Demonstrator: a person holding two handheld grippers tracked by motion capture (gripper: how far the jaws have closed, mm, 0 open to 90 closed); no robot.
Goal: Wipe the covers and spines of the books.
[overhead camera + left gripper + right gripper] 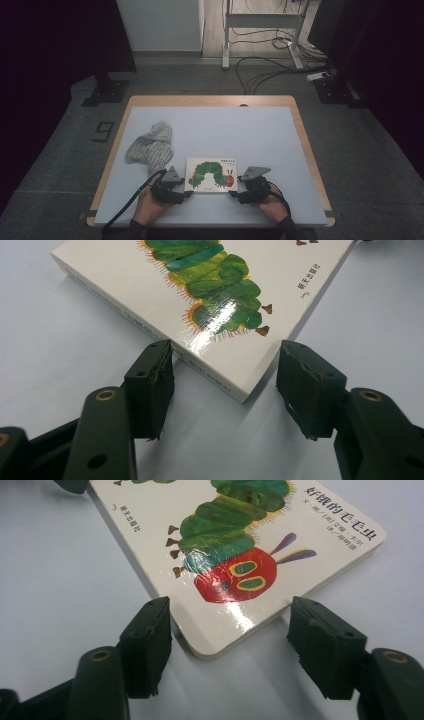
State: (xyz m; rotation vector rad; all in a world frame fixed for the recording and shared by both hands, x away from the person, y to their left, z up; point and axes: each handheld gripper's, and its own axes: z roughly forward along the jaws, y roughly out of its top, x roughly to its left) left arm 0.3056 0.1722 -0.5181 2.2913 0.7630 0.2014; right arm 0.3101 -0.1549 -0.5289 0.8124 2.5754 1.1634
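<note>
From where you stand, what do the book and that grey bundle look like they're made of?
The book looks like thick glossy card: light glares off its cover, and its edge is stout with rounded corners. It may be a board book, though its pages are hidden. The grey bundle looks like soft ribbed knit fabric, crumpled and matte; which fibre can't be told.

**Caterpillar book flat on table**

Closed board book (212,174), lying face up near the front edge of the pale table (260,135). White glossy cover with a green caterpillar, red head, yellow-green eyes, purple feelers; Chinese title at one corner. Thick, rounded corners. Two near corners poking between black jaws, one at each end.
</note>
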